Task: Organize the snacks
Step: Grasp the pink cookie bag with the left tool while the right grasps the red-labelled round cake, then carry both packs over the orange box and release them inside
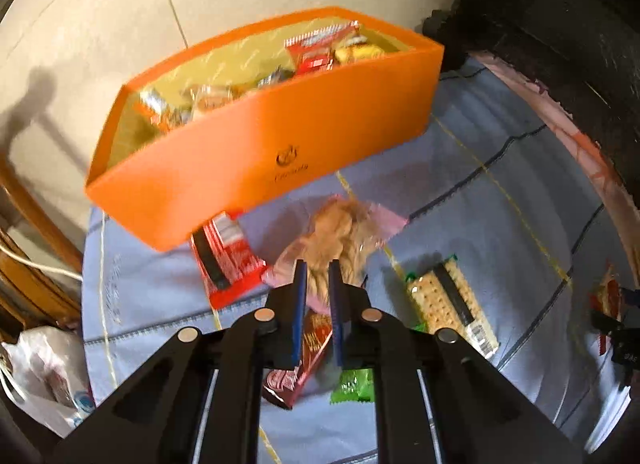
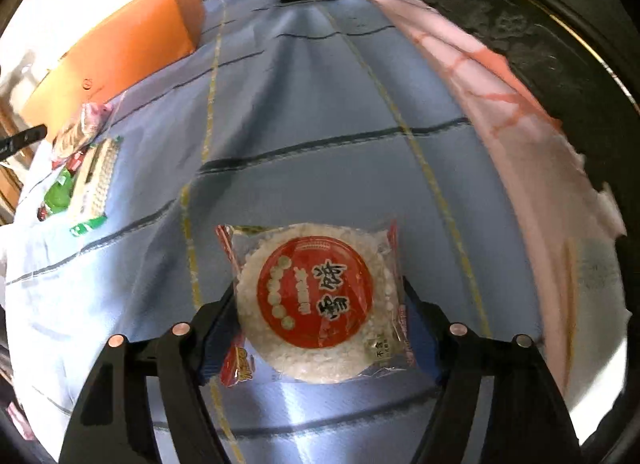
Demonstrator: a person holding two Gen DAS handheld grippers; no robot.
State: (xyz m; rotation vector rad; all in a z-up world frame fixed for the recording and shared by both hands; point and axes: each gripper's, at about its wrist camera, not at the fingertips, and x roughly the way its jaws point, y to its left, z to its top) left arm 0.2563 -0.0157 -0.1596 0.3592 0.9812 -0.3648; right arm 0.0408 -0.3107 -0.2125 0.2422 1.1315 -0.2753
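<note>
An orange box (image 1: 256,151) holding several wrapped snacks stands at the far edge of the blue-clothed table (image 1: 500,191); it also shows in the right wrist view (image 2: 120,47). My left gripper (image 1: 318,276) is nearly shut with nothing between its fingers, above a pink bag of brown snack (image 1: 344,232). Near it lie a red packet (image 1: 228,260), a cracker pack (image 1: 452,300), a dark red bar (image 1: 304,360) and a green packet (image 1: 354,386). My right gripper (image 2: 320,304) is shut on a round rice cracker pack (image 2: 316,304) with a red label, held above the cloth.
A wooden chair (image 1: 24,232) and a white plastic bag (image 1: 44,376) are at the left beyond the table edge. Dark furniture (image 1: 560,23) stands at the far right. A pink cloth edge (image 2: 500,111) borders the table on the right.
</note>
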